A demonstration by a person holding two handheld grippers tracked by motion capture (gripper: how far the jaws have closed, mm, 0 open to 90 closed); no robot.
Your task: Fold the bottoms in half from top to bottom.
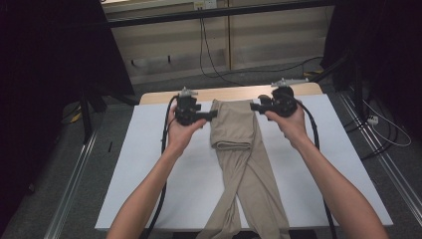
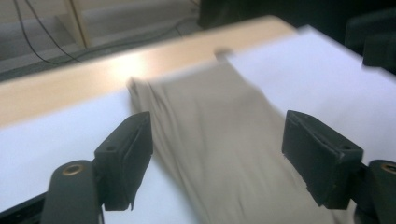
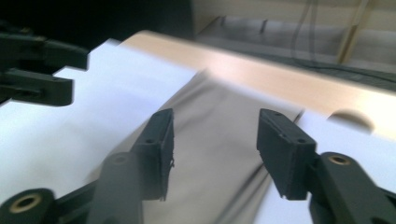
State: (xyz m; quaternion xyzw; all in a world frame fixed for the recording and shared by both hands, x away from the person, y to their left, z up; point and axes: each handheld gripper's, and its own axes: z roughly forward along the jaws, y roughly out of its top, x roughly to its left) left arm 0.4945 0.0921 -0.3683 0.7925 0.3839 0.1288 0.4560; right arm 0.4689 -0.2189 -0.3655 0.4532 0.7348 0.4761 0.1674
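The left hand-held gripper hovers just left of the beige trousers, at their far end, with its jaws pointing right toward the cloth. In the left gripper view its jaws stand wide apart with nothing between them but the fabric lying below on the white sheet that covers the table.

The trousers lie down the middle of the table, running from the far wooden edge to the near side, where the legs spill over the near edge. Their far part looks already doubled back on itself into a short, roughly square fold (its lower edge shows as a rounded lip across the cloth), while the two legs still cross each other loosely below it.

The right hand-held gripper hangs just right of the same far end, jaws pointing left. In the right gripper view they are apart too, empty, with beige cloth beneath them.

Judging from this, one fold is made and both tools have let go. Straightening or folding up the long crossed legs, which makes up most of the job, appears still to be left.
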